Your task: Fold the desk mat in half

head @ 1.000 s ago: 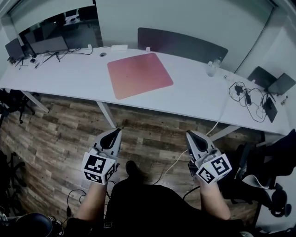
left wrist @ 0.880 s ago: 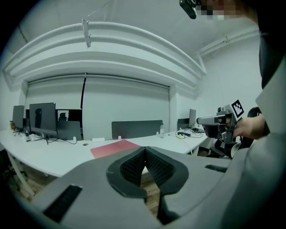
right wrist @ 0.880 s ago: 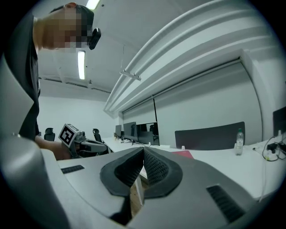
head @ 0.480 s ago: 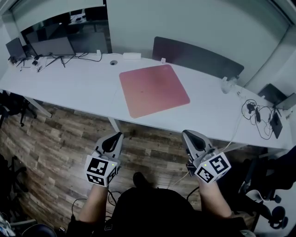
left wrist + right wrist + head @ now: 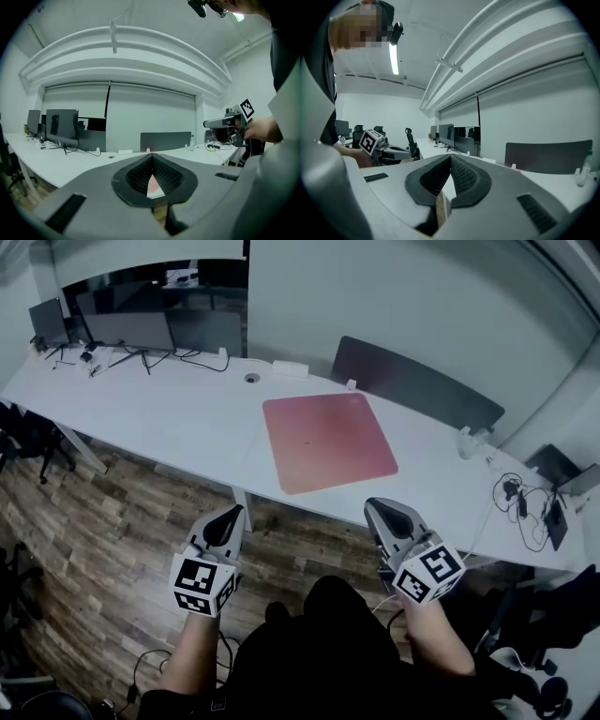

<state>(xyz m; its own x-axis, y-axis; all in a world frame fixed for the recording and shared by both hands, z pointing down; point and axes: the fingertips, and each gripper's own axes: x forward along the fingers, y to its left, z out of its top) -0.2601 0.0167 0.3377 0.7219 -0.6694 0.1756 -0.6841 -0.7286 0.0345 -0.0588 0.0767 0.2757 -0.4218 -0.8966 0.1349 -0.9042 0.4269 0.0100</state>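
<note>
The pink mat lies flat on the white worktop. The left gripper and right gripper hover short of it, jaws together, empty.

We find the desk mat lying on the desk, monitors far to its left, cables to its right. A panel stands behind it.

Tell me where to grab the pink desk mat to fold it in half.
Grip the desk mat probably by its near edge: left hand-held gripper at its left corner, right hand-held gripper at its right, coming from your side of the white desk. It lies flat, that edge nearest you. Both jaws are shut; open them first.
</note>
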